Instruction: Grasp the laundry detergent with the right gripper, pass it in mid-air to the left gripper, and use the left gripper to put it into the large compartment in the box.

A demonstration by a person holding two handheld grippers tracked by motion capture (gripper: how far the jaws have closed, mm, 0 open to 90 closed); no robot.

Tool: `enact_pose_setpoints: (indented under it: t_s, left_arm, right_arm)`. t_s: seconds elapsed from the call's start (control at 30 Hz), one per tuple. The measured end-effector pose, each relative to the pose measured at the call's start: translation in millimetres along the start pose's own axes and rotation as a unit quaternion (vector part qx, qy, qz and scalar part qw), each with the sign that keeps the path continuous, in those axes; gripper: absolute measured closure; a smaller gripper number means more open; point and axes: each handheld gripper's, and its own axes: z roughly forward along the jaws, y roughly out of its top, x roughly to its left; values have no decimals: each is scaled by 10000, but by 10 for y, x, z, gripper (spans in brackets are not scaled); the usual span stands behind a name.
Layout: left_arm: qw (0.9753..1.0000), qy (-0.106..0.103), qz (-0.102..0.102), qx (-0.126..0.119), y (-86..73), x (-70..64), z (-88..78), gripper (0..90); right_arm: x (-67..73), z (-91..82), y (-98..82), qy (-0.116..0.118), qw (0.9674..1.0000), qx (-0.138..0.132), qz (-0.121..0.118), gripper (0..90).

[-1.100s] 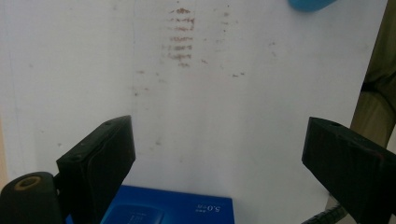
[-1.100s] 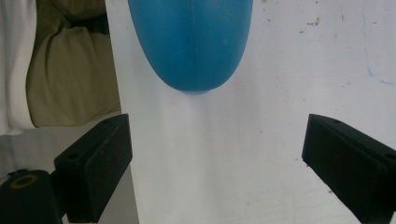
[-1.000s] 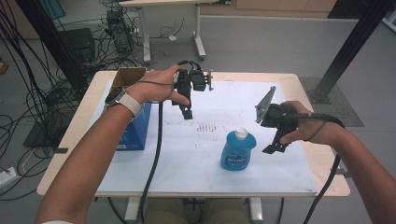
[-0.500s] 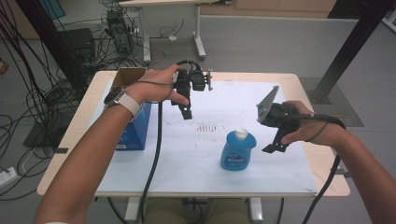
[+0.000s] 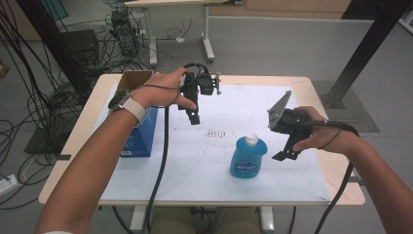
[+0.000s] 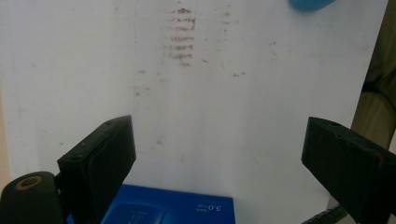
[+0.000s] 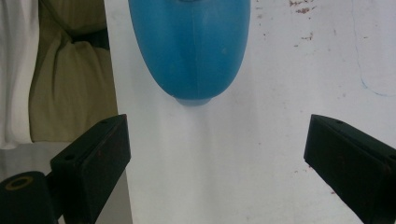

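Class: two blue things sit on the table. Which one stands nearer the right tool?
The blue bottle with the white cap, just left of the right tool; the blue box sits at the far left edge.

This is looking like a lab or test workshop rather than a home. A plain wooden table (image 5: 321, 85) is standing on a bare grey floor (image 5: 272, 44), with a white sheet (image 5: 195, 165) lying over most of its top. Left of the table, loose black cables (image 5: 34, 87) are trailing across the floor, and a dark equipment box (image 5: 80, 44) is sitting among them. Behind the table, a second desk with a white metal leg (image 5: 208, 34) is standing, with more wiring and a device (image 5: 122, 29) lying under it. Right of the table, a black slanted frame post (image 5: 360, 53) is rising from a floor plate.
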Motion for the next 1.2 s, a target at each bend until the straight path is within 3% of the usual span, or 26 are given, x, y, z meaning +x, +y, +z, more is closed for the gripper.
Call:
enact_pose_setpoints:
  t_s: [0.6,1.2]
  left_arm:
    - [10000,-1,-23,-45,24,-16,8,104]
    - [10000,14,-41,-52,50,-60,24,104]
  right_arm:
    - [-25,179,-102,87,9979,-638,25,61]
    - [0,223,-171,90,9957,-925,38,52]
